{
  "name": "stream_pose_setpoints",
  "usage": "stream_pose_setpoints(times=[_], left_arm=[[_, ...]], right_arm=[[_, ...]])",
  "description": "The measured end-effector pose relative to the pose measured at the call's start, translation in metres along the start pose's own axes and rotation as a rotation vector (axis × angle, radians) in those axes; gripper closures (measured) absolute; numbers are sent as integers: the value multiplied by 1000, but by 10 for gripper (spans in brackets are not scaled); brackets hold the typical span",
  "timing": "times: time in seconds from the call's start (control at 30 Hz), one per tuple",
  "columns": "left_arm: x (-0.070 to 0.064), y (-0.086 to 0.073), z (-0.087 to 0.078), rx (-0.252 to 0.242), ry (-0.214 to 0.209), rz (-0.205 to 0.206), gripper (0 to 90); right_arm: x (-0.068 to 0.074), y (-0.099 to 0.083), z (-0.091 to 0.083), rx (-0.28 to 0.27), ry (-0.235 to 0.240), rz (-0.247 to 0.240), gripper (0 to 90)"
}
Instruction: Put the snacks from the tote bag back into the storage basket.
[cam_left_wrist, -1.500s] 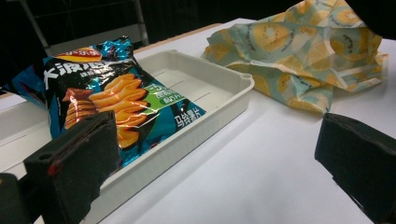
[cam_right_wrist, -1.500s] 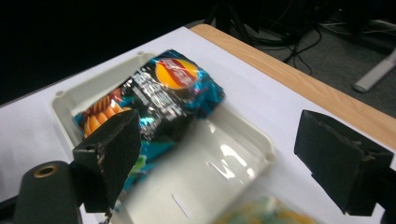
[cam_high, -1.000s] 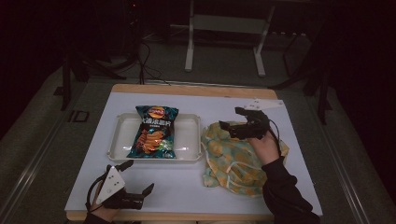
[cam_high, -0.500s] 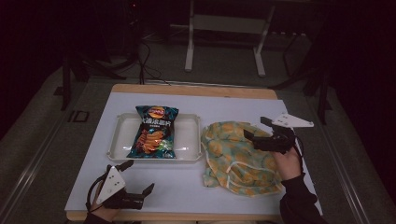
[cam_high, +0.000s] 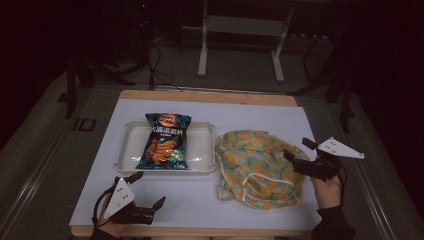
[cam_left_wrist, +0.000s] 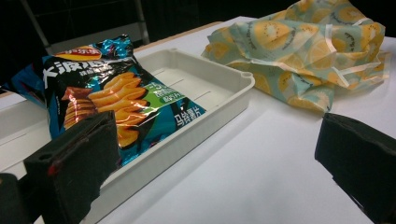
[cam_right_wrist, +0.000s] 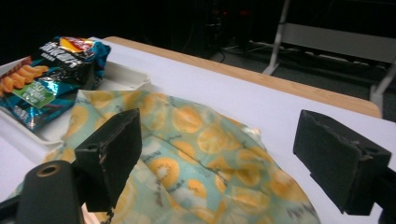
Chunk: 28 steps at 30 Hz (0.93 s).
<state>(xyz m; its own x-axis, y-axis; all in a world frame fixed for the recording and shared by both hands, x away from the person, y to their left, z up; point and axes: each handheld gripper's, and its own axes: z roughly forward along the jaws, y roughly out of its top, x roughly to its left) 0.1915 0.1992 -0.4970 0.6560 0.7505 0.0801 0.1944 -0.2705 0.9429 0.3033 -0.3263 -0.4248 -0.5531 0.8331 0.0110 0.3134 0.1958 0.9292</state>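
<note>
Hovering w/ jaws wide apart and empty, right gripper is sitting at edge of crumpled yellow-teal fruit-print cloth, prob. lining up a grab. Left gripper is idling agape, empty, near white plastic tray holding blue crisp bag.

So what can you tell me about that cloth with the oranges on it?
The cloth is thin, pale teal fabric printed with orange and yellow citrus slices, with a light trim strip along its edges. It lies crumpled in a loose heap on the white table cover, right beside the white tray. The right tongs hover open at its right edge, gripping nothing.
</note>
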Motion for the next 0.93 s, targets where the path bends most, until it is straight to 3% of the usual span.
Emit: stream_pose_setpoints(times=[0.3, 0.37, 0.47, 0.93], left_arm=[[0, 0, 0, -1, -2, 0, 4], [0, 0, 0, 0, -5, 0, 4], [0, 0, 0, 0, -6, 0, 4], [0, 0, 0, 3, -5, -1, 4]], right_arm=[[-10, -18, -12, -9, -76, 35, 152], [-12, -24, -15, 1, -127, 34, 152], [-17, -28, -18, -12, -124, 62, 152], [-22, -36, -22, -12, -156, 64, 152]])
